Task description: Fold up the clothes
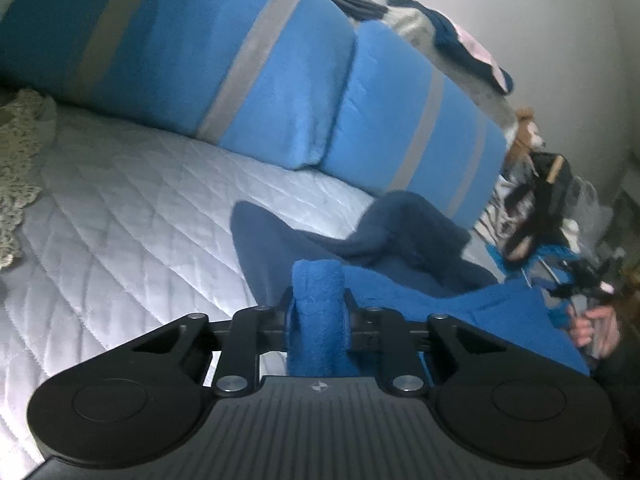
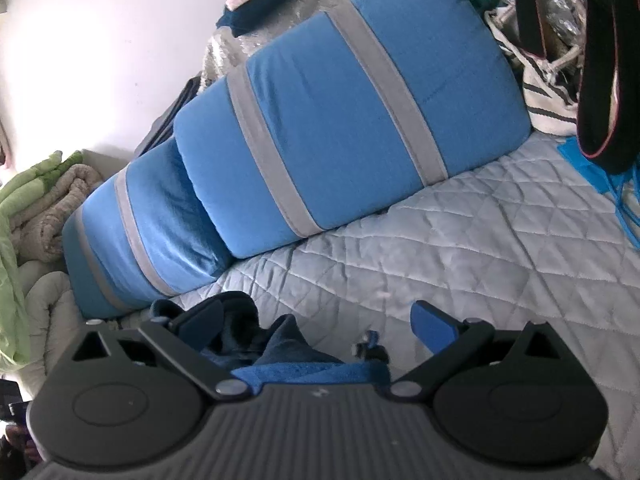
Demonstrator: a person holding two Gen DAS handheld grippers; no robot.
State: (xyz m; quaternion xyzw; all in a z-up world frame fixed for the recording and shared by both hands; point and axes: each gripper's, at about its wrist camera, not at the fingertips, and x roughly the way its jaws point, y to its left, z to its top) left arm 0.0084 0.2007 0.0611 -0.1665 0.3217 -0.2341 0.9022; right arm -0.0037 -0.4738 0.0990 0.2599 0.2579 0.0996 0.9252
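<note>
Left gripper [image 1: 316, 300] fingers pinch a bunched edge of the blue towel [image 1: 500, 308]. Right gripper [image 2: 316, 320] fingers stand wide, unloaded. Bare quilted bed [image 2: 460, 248] lies ahead, bounded by striped blue cushions [image 2: 340, 112].

No readable text, label, brand or number on anything in either view
</note>
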